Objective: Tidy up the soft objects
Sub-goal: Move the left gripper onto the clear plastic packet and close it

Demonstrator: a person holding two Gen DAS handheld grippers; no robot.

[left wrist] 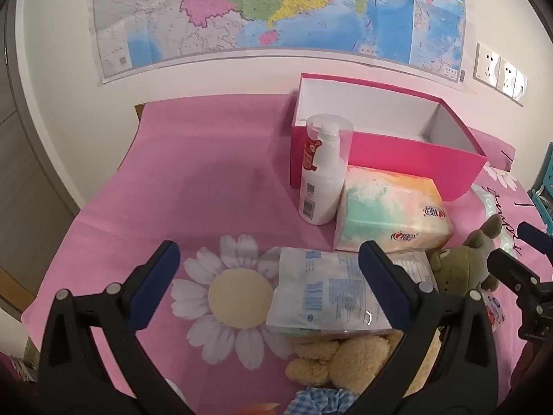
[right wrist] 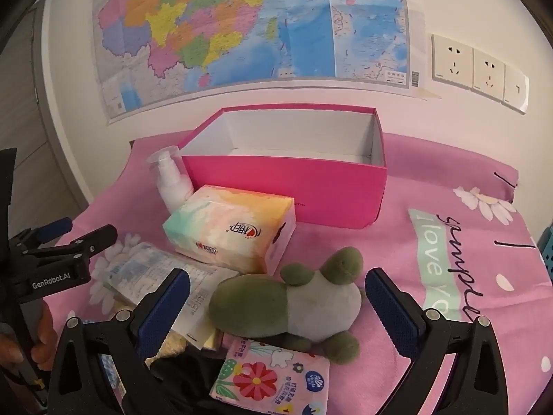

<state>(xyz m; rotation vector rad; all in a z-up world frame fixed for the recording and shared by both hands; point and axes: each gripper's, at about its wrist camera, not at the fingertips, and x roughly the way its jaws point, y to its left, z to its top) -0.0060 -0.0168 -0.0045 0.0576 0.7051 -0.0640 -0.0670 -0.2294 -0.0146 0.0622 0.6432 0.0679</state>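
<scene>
The soft green toy [right wrist: 293, 306] lies on the pink flowered cloth [right wrist: 397, 249], in front of the open pink box [right wrist: 287, 180] and just beside the tissue pack [right wrist: 235, 228]. The right gripper [right wrist: 276, 301] hangs over it with its fingers wide apart, holding nothing. The left gripper [left wrist: 269, 269] also has its fingers wide apart, over a clear plastic bag [left wrist: 331, 294] and a tan teddy [left wrist: 345, 359].
</scene>
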